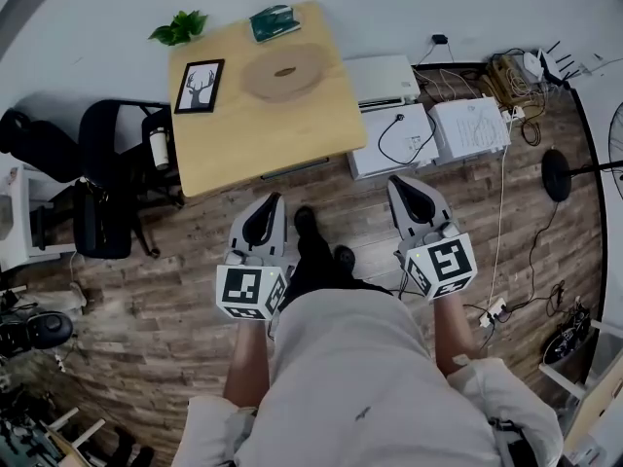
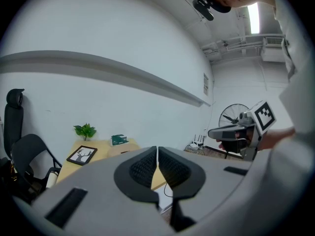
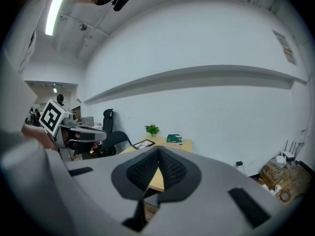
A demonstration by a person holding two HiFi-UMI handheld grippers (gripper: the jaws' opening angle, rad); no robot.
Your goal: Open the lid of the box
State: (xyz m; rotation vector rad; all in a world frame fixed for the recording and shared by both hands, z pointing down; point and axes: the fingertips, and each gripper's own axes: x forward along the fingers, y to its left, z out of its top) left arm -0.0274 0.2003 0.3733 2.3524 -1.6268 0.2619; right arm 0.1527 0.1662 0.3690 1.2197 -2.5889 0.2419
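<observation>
Wooden bench [image 1: 224, 134] at upper centre of the head view, and there's the box [image 1: 283, 71] on its right half: round, flat, pale wood, with the lid down as far as the view tells. A green pack [image 1: 274, 22] lies just above it near the far edge. A framed picture [image 1: 200, 85] is to its left, and a plant [image 1: 178, 27] sits in the bench's upper left corner.

Now the grippers. Both are low in the frame over the plank floor [image 1: 175, 261], well short of the bench, with nothing touching the box. The left gripper [image 1: 265, 217] is at centre left and the right gripper [image 1: 414, 202] at centre right, both pointing up the frame toward the bench, with the person's shoes between them.

In the left gripper view the jaws [image 2: 157, 168] are pressed together with nothing between them. The box [image 2: 122, 149] shows beyond them at mid frame, and the other gripper [image 2: 231, 132] floats at right.

The right gripper view is the same: jaws [image 3: 158, 168] closed tight and empty, with the bench edge peeking below the tips. A black chair [image 1: 102, 183] stands at the bench's left.
</observation>
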